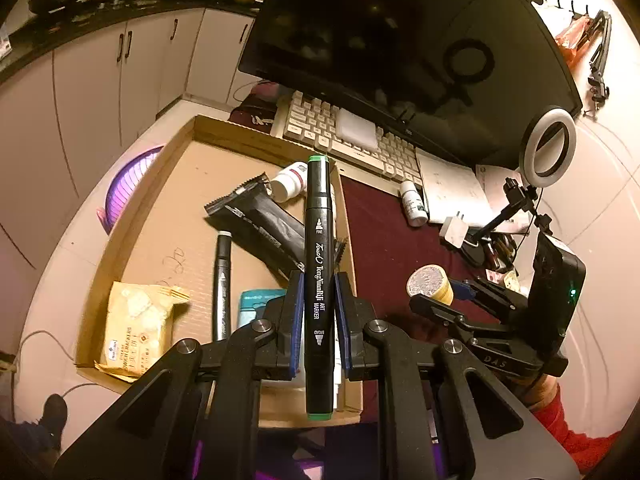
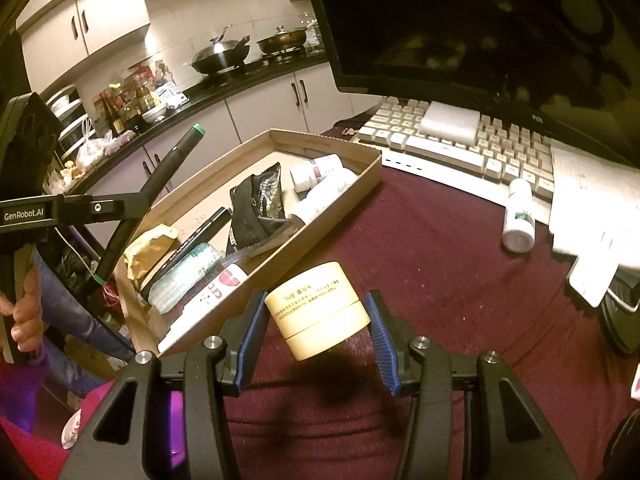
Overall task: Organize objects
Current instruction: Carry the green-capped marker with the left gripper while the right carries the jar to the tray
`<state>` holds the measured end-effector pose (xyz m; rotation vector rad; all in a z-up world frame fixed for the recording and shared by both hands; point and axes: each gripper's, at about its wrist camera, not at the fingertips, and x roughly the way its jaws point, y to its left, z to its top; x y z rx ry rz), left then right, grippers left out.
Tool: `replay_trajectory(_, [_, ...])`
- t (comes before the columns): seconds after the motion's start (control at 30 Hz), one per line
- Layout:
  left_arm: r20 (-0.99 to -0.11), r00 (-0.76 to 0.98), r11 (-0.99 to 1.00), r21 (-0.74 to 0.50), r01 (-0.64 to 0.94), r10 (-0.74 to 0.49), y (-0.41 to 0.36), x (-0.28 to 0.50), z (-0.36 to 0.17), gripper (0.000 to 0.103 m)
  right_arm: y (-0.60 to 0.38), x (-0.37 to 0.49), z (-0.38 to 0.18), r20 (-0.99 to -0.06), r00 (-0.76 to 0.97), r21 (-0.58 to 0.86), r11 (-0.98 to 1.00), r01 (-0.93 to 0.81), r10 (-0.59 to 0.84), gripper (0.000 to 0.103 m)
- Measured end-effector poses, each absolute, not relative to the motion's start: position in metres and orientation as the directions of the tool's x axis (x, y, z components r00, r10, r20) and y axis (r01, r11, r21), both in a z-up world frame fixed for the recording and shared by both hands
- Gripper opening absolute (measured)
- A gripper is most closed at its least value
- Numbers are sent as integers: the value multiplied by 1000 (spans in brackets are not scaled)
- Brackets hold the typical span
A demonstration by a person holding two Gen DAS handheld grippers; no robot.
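1. Left gripper [image 1: 316,312] clamps the green-capped art marker [image 1: 319,280] mid-barrel, held above the cardboard tray [image 1: 176,148], long axis running forward along the fingers.
2. Right gripper [image 2: 318,332] gapes wide around the yellow jar [image 2: 316,312] lying tipped on the maroon cloth [image 2: 440,260]; pads not touching.

Glossy black plastic marker [image 1: 319,280] above a matt cardboard tray [image 1: 168,184]; maroon cloth tabletop [image 2: 440,248]; ribbed blue gripper pads [image 2: 380,336].

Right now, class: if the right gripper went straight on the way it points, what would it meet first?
The right gripper is open around the yellow jar, so the jar comes first. Beyond it lies the cardboard tray, though depth is hard to judge.
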<state>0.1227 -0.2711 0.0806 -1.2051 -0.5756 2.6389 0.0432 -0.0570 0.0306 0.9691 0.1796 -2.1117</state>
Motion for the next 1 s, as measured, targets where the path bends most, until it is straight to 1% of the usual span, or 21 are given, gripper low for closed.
replay_trajectory(0.4, [-703,-654,-919,-392,31,278,-291,116,77,14,-76,29,36,-706,-423,119,-683,720,-568,49])
replay_trajectory(1.0, [-733,-638,-931,-358,67,235,-300,106,67,14,-87,24,37,-710,-425,100,-678,729,-562,49])
